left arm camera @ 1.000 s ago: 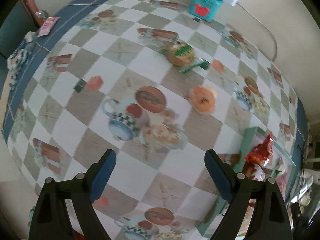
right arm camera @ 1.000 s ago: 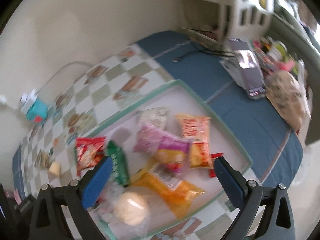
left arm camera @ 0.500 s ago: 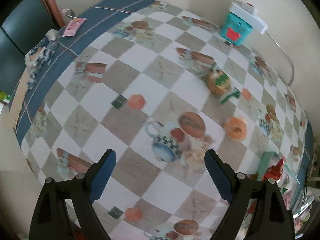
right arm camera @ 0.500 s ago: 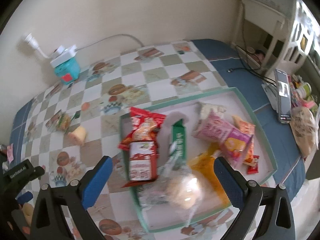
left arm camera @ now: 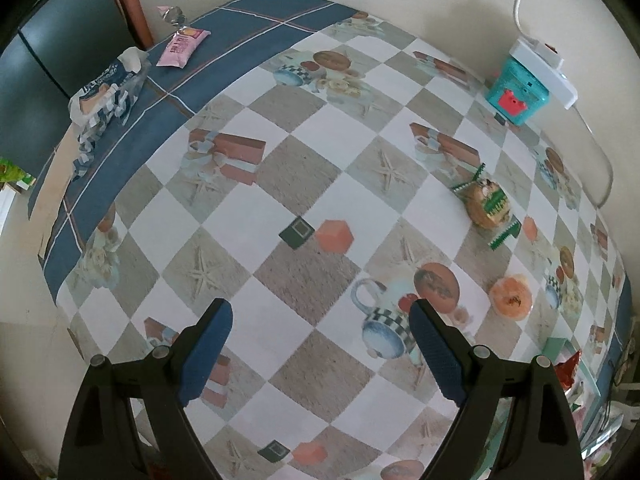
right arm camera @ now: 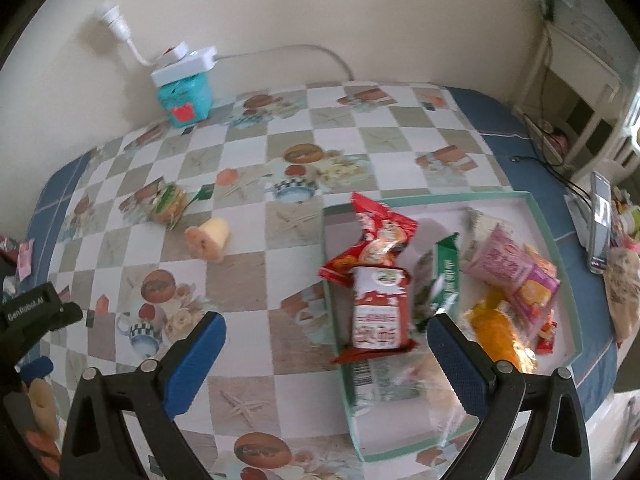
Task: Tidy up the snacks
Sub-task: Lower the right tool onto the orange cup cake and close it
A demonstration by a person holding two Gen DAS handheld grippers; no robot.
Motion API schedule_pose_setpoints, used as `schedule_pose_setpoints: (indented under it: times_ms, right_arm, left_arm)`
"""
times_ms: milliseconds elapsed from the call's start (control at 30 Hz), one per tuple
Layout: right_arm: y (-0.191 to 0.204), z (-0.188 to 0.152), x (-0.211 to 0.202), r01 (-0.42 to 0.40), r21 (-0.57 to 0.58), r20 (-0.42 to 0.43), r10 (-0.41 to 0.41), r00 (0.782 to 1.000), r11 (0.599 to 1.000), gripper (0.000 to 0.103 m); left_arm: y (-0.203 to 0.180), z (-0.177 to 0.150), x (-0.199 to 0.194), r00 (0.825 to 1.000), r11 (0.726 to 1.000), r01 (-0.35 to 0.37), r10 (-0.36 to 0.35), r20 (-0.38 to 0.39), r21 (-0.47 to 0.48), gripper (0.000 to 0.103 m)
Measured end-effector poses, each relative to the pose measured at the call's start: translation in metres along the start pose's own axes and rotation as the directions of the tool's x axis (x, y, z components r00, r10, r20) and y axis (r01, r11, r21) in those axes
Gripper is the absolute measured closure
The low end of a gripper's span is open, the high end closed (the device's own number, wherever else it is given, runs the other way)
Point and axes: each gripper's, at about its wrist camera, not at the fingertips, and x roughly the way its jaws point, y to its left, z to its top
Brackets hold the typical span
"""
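A green-rimmed tray [right arm camera: 536, 204] holds several snack packs, among them a red pack [right arm camera: 378, 308], a green bar [right arm camera: 446, 272] and a pink pack [right arm camera: 508, 260]. On the checked tablecloth lie a wrapped green-labelled round cake [left arm camera: 486, 202] [right arm camera: 168, 204] and an orange-topped pastry [left arm camera: 512, 298] [right arm camera: 208, 238]. My left gripper [left arm camera: 320, 320] hangs open over bare cloth, left of both. My right gripper [right arm camera: 326, 332] is open above the tray's left rim, nothing between its fingers. The tray's corner [left arm camera: 554, 346] shows at the left wrist view's right edge.
A teal box [right arm camera: 184, 98] with a white power strip [right arm camera: 182, 66] stands by the wall. A pink packet [left arm camera: 182, 46] and a crumpled wrapper [left arm camera: 108, 92] lie on the blue border. A phone [right arm camera: 600, 228] and a bag lie right of the tray.
Both grippers moved left over the table. The left view now shows the cloth's blue far-left border; the right view shifted from the tray's middle to its left rim. Both stayed open.
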Motion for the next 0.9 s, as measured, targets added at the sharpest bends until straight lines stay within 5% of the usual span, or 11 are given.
schedule_pose_setpoints:
  times_ms: [900]
  right_arm:
    - [0.058,0.037,0.047,-0.059,-0.079,-0.017,0.057,0.998,0.995,0.001]
  left_arm:
    - [-0.021,0.049,0.03,0.999,0.999,0.032,-0.032,0.003,0.023,0.013]
